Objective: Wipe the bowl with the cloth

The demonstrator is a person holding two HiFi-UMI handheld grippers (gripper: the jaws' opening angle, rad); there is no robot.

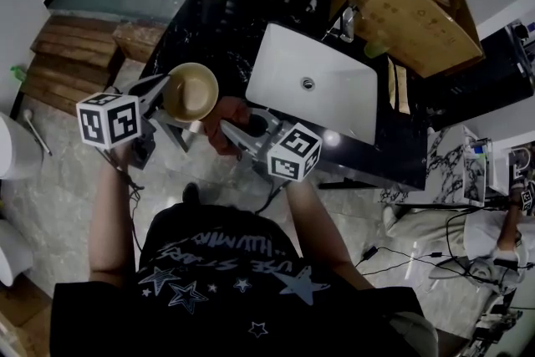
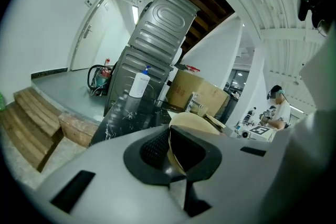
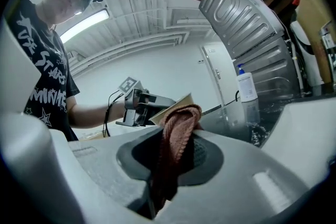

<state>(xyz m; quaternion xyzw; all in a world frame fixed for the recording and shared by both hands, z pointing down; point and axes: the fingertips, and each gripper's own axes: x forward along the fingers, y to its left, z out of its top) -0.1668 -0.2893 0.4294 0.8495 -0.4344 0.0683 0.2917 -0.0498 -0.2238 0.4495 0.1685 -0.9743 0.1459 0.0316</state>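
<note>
The left gripper (image 1: pixel 163 89) is clamped on the rim of the tan round bowl (image 1: pixel 191 92), held in the air in front of the black marbled counter (image 1: pixel 209 38). The right gripper (image 1: pixel 234 130) pinches the reddish-brown knitted cloth (image 1: pixel 219 123) just beside the bowl. Contact cannot be confirmed, so wiping is judged largely outstanding. The counter edge and the white rectangular sink (image 1: pixel 334 104) lie near, and there is open room on the person's side.

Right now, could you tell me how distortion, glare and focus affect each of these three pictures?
Head view: wide-angle bending at the edges, a glare spot on the dark counter beside the sink; the bowl is evenly lit. Left gripper view: black round vignette, curved walls, the near fingers soft. Right gripper view: same vignette, a bright ceiling lamp, the cloth sharp.
</note>
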